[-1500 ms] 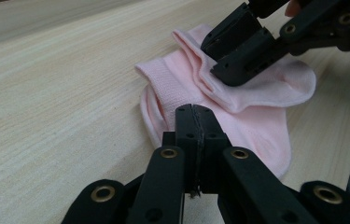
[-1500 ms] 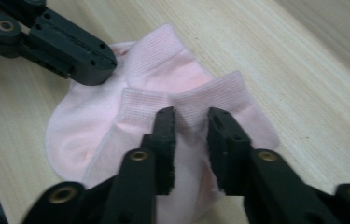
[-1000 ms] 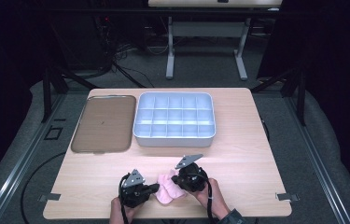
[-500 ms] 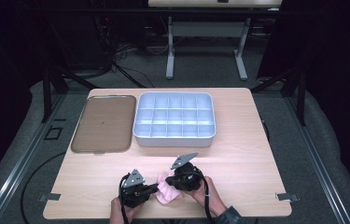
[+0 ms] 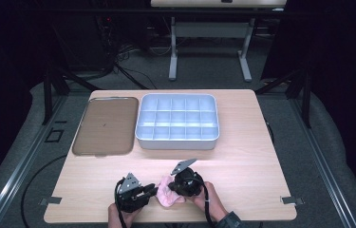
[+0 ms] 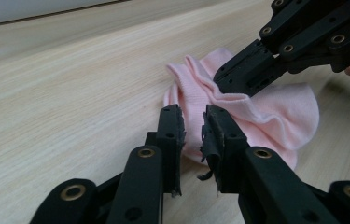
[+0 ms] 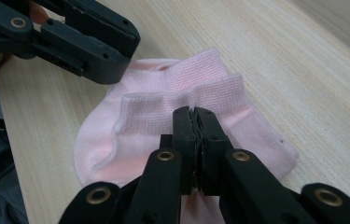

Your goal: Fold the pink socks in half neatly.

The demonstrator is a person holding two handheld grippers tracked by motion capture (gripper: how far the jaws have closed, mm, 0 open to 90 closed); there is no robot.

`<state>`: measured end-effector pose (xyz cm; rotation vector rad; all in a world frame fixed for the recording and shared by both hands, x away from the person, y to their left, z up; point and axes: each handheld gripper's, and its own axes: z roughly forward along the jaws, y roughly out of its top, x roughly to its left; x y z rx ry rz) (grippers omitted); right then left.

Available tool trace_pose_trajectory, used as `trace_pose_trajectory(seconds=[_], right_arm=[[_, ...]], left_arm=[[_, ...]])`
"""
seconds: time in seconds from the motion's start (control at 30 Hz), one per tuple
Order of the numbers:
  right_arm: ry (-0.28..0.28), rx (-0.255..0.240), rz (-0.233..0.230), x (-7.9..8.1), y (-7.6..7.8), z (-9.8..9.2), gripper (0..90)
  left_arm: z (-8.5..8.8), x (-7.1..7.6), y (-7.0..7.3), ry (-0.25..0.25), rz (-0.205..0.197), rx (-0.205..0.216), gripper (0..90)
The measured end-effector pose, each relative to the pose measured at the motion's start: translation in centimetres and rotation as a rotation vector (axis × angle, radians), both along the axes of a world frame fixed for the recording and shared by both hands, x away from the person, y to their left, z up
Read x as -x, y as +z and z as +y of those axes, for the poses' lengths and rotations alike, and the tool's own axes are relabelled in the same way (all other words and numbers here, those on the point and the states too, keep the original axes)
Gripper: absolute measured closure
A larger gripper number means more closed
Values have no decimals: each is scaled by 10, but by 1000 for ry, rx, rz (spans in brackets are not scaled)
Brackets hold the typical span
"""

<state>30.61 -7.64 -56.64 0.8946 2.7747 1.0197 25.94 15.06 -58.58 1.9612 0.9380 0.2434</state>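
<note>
A small pink sock (image 5: 168,198) lies crumpled on the wooden table (image 5: 242,156) near its front edge, between the two hand-held grippers. My right gripper (image 7: 193,115) is shut on the ribbed cuff of the sock (image 7: 135,126), pinching up a fold. In the high view the right gripper (image 5: 174,186) reaches in from the sock's right. My left gripper (image 6: 192,116) points at the sock (image 6: 275,107) from the other side; its jaws stand a narrow gap apart at the fabric's edge with nothing between them. In the high view the left gripper (image 5: 153,191) sits just left of the sock.
A grey box with several compartments (image 5: 178,121) stands mid-table. A flat brown tray (image 5: 104,126) lies to its left. Bare tabletop stretches right of the hands. Table legs and cables sit on the dark floor beyond.
The right gripper has shifted slightly left onto the sock, which is now more bunched. The left gripper has hardly moved.
</note>
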Motion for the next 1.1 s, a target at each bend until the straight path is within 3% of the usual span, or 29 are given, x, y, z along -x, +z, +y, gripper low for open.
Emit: trace_pose_trajectory(seconds=[0.1,0.17,0.23,0.27,0.53,0.73,0.87,1.1], right_arm=[[-3,-4,-4,0,0,0,883],[-8,-9,-8,1,-1,0,882],[-23,-22,-12,2,-2,1,882],[-9,-2,-14,2,-1,0,882],[-24,-12,-53,7,8,-4,883],[-16,-33,-93,10,26,-6,883],[4,-33,-84,7,29,-2,883],[46,-5,-58,1,18,12,883]], left_arm=[[0,0,-2,4,11,-9,844],[-5,0,-3,2,2,-48,890],[-6,-1,-4,-1,8,-68,891],[-8,-1,-4,-5,8,-79,893],[-8,-2,-5,0,18,-75,897],[-7,-2,-5,-3,22,-67,896],[-7,-3,-5,-2,23,-65,896],[-6,-3,-5,-4,32,-63,896]])
